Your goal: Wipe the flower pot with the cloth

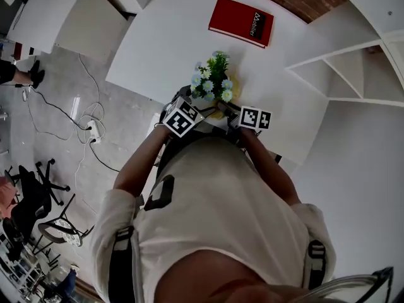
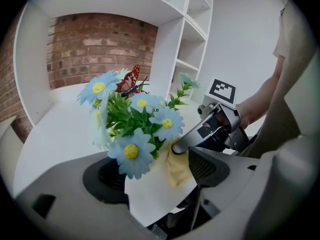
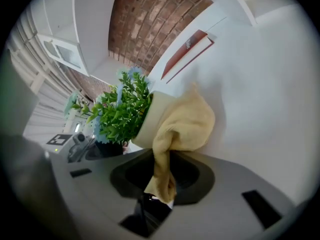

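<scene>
A white flower pot (image 2: 152, 196) with blue daisies and green leaves (image 1: 211, 84) stands near the table's front edge. My left gripper (image 2: 155, 181) is shut on the pot, one jaw on each side of its wall. A yellow cloth (image 3: 184, 123) hangs from my right gripper (image 3: 161, 184), which is shut on its lower end. The cloth's bunched top lies against the pot's side (image 3: 151, 115). In the left gripper view the right gripper's fingers (image 2: 192, 138) press the yellow cloth (image 2: 178, 168) onto the pot just under the flowers. In the head view both grippers (image 1: 201, 108) (image 1: 235, 114) flank the pot.
A red book (image 1: 242, 21) lies on the white table (image 1: 164, 36) beyond the pot. White shelving (image 1: 353, 74) stands to the right and a brick wall (image 2: 95, 46) behind. Cables (image 1: 88, 122) and a black chair (image 1: 35, 201) are on the floor to the left.
</scene>
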A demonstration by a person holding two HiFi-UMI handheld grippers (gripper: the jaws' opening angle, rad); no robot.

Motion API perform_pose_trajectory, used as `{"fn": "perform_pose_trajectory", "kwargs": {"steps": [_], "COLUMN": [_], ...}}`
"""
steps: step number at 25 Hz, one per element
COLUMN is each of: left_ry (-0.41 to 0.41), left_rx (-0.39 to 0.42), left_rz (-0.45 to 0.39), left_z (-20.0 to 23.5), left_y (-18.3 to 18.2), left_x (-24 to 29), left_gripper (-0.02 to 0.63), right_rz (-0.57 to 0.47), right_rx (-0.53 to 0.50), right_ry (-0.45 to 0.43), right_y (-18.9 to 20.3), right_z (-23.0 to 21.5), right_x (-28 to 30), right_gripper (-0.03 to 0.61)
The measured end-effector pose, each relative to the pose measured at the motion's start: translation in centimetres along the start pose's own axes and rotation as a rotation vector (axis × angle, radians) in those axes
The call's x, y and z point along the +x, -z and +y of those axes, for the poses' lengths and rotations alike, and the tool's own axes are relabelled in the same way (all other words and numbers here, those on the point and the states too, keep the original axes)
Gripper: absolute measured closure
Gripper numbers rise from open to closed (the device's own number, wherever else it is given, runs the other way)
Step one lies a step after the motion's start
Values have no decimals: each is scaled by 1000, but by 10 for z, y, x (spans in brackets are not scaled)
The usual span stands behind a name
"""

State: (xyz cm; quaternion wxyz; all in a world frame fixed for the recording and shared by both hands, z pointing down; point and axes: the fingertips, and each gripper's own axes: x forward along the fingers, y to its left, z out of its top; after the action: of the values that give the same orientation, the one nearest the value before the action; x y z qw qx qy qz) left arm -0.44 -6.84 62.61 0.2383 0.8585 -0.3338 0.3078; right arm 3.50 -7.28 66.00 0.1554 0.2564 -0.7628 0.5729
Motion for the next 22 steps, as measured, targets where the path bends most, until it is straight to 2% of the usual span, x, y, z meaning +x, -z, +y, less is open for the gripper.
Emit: {"fn": "perform_pose_trajectory", "kwargs": {"steps": [4, 10, 13, 19, 22], "left_ry": [24, 83, 105, 103, 123], "left_rx": [11, -9, -10, -15, -3], "left_rz": [17, 8, -11, -27, -9], "left_z": [-6, -20, -33, -31, -37], "left_y": [5, 3, 2, -1, -2], "left_x": [2, -2, 1, 4, 4], "left_gripper": [255, 255, 255, 255, 255], "right_rz": [1, -52, -71, -113, -175], "right_rx": [-31, -149, -186, -138, -116], "right_ry": [1, -59, -61, -156, -166], "right_y": [-7, -28, -31, -31, -30], "right_z": [1, 44, 45, 47, 45], "right_x": [-9, -26, -27, -22, -29], "right_gripper": [482, 480, 480, 485, 487]}}
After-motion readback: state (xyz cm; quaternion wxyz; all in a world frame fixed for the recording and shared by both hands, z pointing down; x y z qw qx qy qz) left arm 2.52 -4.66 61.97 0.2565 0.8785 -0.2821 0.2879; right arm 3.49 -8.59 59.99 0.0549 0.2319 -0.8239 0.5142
